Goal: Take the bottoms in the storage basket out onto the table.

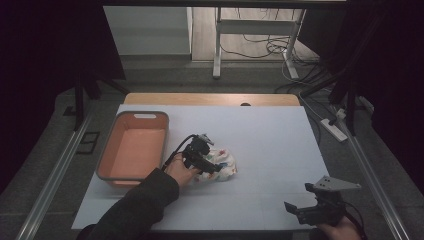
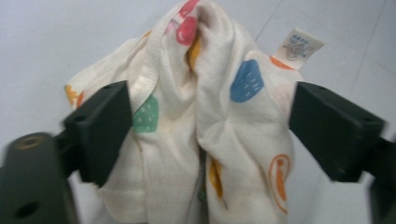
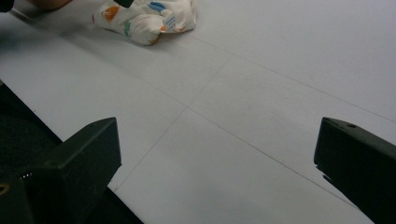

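Observation:
A bunched cream cloth (image 1: 223, 165) printed with coloured shapes lies on the white table sheet (image 1: 272, 142), near the middle. My left gripper (image 1: 209, 164) is over its left side, and a sleeved hand holds it. In the left gripper view the cloth (image 2: 219, 98) bulges up between the two black jaws. The gripper (image 2: 210, 128) is open, its jaws straddling the bundle and touching its sides. A white label (image 2: 299, 46) sticks out at the cloth's far edge. My right gripper (image 1: 296, 209) rests near the front right edge, open (image 3: 217, 154) over bare sheet, with the cloth (image 3: 144, 16) far off.
An orange tub with a grey rim (image 1: 132, 115) stands at the table's left side, just left of the left hand. Beyond the table's far wooden edge (image 1: 210, 98) are a desk frame and floor cables. Metal rails run along both sides.

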A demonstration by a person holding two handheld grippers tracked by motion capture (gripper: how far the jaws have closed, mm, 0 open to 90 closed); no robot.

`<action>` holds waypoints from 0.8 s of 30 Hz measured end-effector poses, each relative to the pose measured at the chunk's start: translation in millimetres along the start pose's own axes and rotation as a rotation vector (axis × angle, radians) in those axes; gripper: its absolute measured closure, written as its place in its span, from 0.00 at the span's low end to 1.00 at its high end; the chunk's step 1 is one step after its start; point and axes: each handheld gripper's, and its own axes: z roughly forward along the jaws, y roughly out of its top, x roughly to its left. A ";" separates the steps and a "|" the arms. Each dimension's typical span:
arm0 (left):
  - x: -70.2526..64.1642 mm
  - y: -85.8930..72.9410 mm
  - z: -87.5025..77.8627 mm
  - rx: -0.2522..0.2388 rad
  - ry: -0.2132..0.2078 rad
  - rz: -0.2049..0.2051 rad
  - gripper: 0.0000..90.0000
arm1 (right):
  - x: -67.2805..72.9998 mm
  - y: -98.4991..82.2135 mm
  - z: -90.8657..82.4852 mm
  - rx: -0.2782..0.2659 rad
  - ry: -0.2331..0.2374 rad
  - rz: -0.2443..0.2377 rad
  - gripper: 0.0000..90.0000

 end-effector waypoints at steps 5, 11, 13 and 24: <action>-2.4 1.2 1.0 0.018 0.022 0.033 0.00 | 0.0 0.0 0.0 0.000 0.000 0.000 0.01; -3.4 -1.0 2.1 0.006 0.013 0.046 0.00 | -0.2 0.0 -0.2 -0.003 -0.001 0.001 0.01; -3.1 -1.3 0.3 -0.006 0.001 0.046 0.00 | -0.2 -0.1 -0.1 -0.004 0.000 0.002 0.01; -3.5 -2.1 -15.2 -0.065 -0.080 0.030 0.01 | -0.3 0.0 -0.3 -0.004 0.001 0.005 0.01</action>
